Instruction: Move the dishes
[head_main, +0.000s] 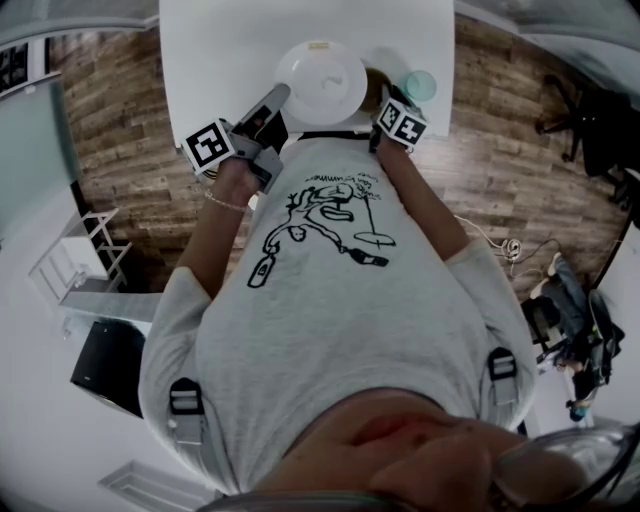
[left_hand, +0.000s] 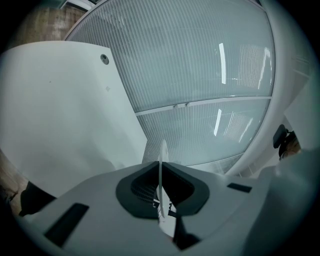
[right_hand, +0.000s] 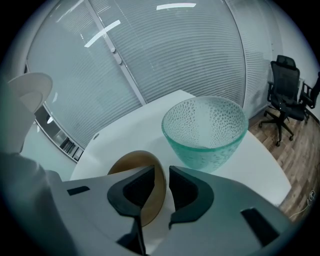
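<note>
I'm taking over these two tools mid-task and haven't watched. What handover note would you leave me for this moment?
Left tool: shut on the rim of the white plate, which looks lifted off the table.
Right tool: open; the brown dish has its rim between the jaws, not clamped, and seems to rest on the table.
Green glass bowl: upright on the table just beyond, untouched.
Done: plate gripped.
Left: grip the brown dish, move plate, dish and bowl; no destination shows.
</note>
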